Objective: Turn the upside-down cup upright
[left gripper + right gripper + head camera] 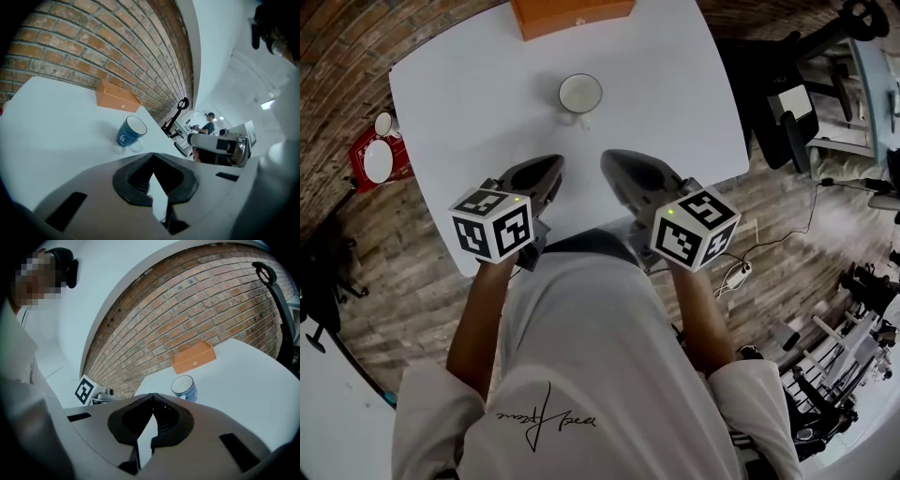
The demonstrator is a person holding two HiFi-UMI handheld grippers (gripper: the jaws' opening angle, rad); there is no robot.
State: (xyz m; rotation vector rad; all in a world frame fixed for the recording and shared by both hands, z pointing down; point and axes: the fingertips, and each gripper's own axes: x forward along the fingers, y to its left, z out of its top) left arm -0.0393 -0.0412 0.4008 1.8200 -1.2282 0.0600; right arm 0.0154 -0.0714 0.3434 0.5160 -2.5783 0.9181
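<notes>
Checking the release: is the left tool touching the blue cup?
Apart. Head view: the left tool sits at the near edge of the table, bare top between it and the cup; the left gripper view agrees.

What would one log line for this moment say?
cup: upright on table | left gripper: shut, empty, off cup | right gripper: shut, empty, off cup | task: looks done

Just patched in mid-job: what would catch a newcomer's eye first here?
A blue cup stands mouth up, alone in the middle of the white table, an orange box at the far edge. The left gripper and right gripper hover shut and empty over the near edge, short of the cup.
</notes>
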